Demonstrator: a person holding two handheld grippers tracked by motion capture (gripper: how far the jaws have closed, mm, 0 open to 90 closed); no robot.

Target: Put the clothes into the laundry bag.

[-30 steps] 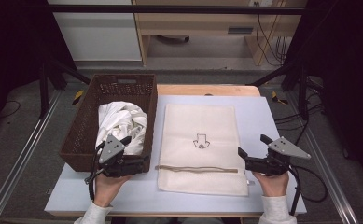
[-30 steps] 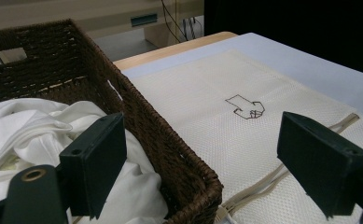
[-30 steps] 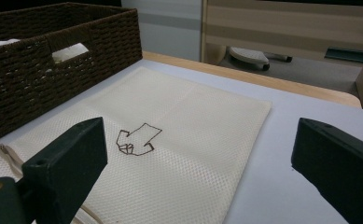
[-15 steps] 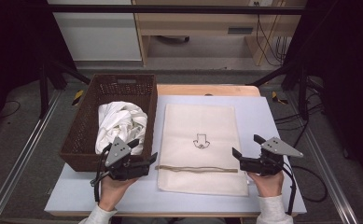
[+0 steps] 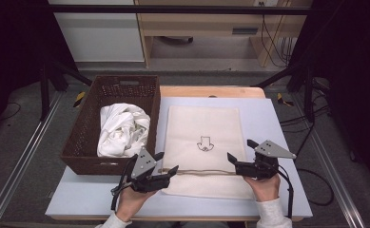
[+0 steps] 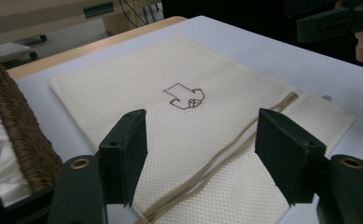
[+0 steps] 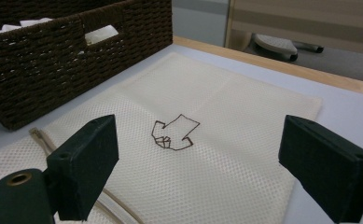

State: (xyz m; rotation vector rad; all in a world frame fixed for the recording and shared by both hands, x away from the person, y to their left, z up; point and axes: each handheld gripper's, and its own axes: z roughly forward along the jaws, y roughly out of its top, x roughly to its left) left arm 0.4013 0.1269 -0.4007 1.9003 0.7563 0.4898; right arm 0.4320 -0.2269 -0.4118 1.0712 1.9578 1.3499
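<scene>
Blue table (image 5: 277, 123), mesh bag (image 5: 202, 142) flat beside basket (image 5: 121, 90) of cloth (image 5: 123, 128), left gripper (image 5: 166, 171) jaws just closing over zipper (image 6: 226, 154), nothing pinched, right gripper (image 5: 237, 159) released at bag's edge.

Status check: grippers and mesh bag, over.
Left gripper closing, bag's zip edge between fingers, ungripped. Right gripper open over bag. Basket alongside, nothing blocking.

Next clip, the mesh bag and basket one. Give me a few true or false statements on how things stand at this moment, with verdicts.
1. The cream mesh bag lies flat on the table. True.
2. The wicker basket is empty. False: white cloth is bundled in it.
3. The left gripper hangs over the bag's zipper at its edge. True.
4. The right gripper is clamped on the bag. False: its jaws stand open.
5. The bag sits inside the basket. False: it lies beside it.
</scene>
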